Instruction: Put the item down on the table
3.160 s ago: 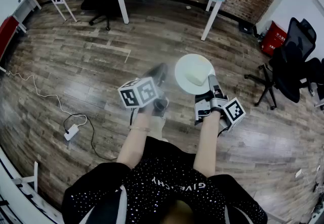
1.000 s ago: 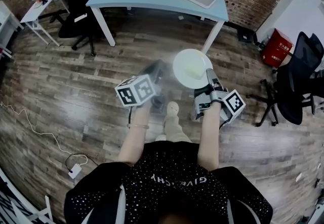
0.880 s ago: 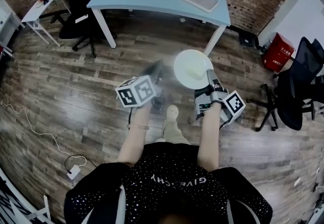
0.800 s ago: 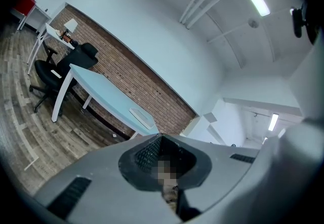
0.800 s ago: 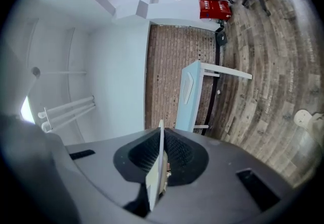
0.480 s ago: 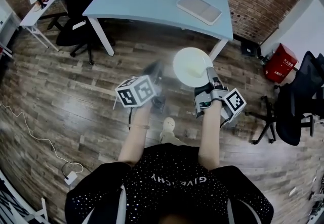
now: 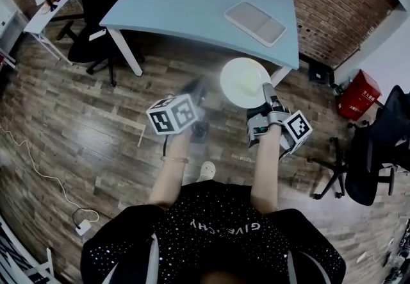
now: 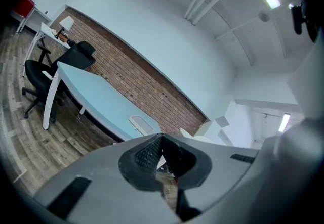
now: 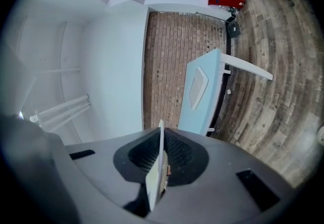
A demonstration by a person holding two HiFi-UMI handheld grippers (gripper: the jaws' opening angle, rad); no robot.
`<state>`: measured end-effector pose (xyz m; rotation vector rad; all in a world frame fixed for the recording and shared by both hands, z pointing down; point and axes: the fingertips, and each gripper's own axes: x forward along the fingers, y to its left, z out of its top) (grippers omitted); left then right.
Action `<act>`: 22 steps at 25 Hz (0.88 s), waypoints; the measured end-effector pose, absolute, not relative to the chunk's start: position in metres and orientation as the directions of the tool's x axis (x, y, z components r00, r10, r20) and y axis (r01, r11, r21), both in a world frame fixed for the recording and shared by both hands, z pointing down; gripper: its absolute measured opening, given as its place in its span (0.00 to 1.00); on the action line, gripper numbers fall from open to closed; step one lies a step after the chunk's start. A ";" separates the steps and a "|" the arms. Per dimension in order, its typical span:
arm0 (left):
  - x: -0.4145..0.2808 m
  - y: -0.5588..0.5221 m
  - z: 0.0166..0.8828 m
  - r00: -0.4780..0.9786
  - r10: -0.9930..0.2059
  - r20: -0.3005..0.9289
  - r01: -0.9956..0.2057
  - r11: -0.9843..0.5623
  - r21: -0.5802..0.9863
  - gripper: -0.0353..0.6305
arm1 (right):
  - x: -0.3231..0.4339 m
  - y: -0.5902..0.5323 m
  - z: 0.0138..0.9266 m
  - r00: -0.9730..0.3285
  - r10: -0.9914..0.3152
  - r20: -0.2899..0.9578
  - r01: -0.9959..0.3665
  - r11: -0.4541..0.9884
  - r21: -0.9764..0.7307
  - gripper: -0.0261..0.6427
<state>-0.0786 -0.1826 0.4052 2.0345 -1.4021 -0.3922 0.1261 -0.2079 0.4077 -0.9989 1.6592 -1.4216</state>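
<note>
While right tongs (image 9: 162, 156) are pinching white plate (image 7: 243, 77) by its near rim, plate is hanging in air in front of person, near front edge of blue bench (image 7: 186, 0) and not resting on it. Pale block (image 7: 246, 89) is lying loose on plate. Left tongs (image 8: 161, 153) are pressing together on nothing. Judging plate stiff, smooth, likely breakable (single rim pinch is levering hard); tilting is risking block sliding. Advising keeping rim hold, staying level, aiming for bare bench clear of flat tray (image 7: 255, 22).
</note>
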 end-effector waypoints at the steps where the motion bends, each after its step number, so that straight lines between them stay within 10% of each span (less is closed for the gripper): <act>1: -0.078 -0.194 0.403 0.386 -0.916 0.109 -0.729 -0.230 0.644 0.07 | 0.127 -0.221 0.406 -0.442 -0.896 -0.034 -0.099 0.087 -0.991 0.08; 22: -0.054 -0.271 0.429 0.406 -0.910 0.088 -0.697 -0.246 0.674 0.07 | 0.150 -0.279 0.446 -0.419 -0.908 -0.015 -0.081 0.054 -0.995 0.08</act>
